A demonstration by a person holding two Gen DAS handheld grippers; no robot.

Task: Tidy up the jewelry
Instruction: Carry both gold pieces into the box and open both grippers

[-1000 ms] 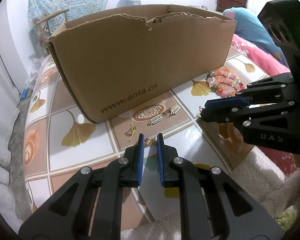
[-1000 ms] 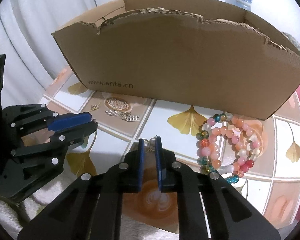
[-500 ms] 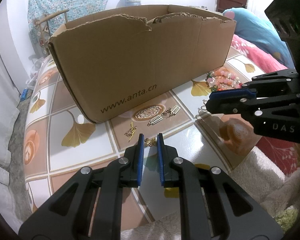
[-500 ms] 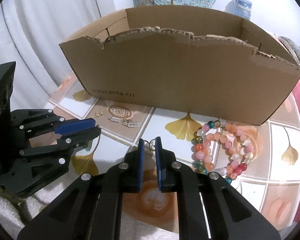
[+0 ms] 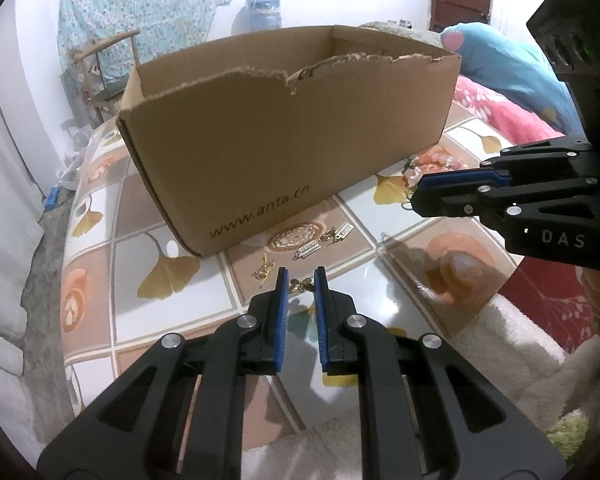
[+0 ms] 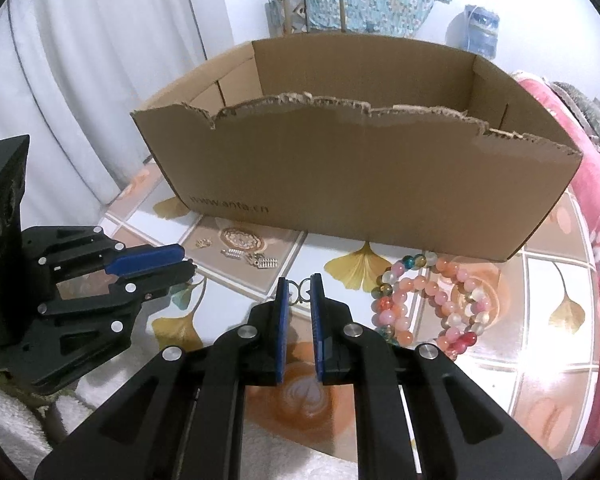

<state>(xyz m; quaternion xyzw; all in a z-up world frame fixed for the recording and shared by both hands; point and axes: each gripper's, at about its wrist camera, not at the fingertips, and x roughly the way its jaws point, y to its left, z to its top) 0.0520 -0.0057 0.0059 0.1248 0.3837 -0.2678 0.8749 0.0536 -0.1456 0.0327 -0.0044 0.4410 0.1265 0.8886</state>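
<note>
My left gripper point(image 5: 300, 280) is shut on a small gold butterfly charm point(image 5: 301, 285), held above the tiled table. My right gripper point(image 6: 299, 289) is shut on a small silver ring earring point(image 6: 299, 292); it also shows at the right of the left wrist view point(image 5: 414, 200). An open brown cardboard box point(image 5: 292, 140) marked "www.anta.cn" stands behind both; it also shows in the right wrist view point(image 6: 360, 176). Loose gold and silver charms point(image 5: 320, 240) lie before the box. Beaded bracelets point(image 6: 428, 300) lie at the right.
The table point(image 5: 172, 320) has a glossy ginkgo-leaf tile pattern. A white fluffy cloth point(image 5: 520, 340) lies at its near edge. A pink blanket point(image 6: 596, 220) and blue pillow point(image 5: 500, 64) lie right of the box. A wooden chair point(image 5: 100, 76) stands behind.
Both grippers have risen with their pieces, so the inside of the box now shows. The right gripper has moved up and away from the table.
</note>
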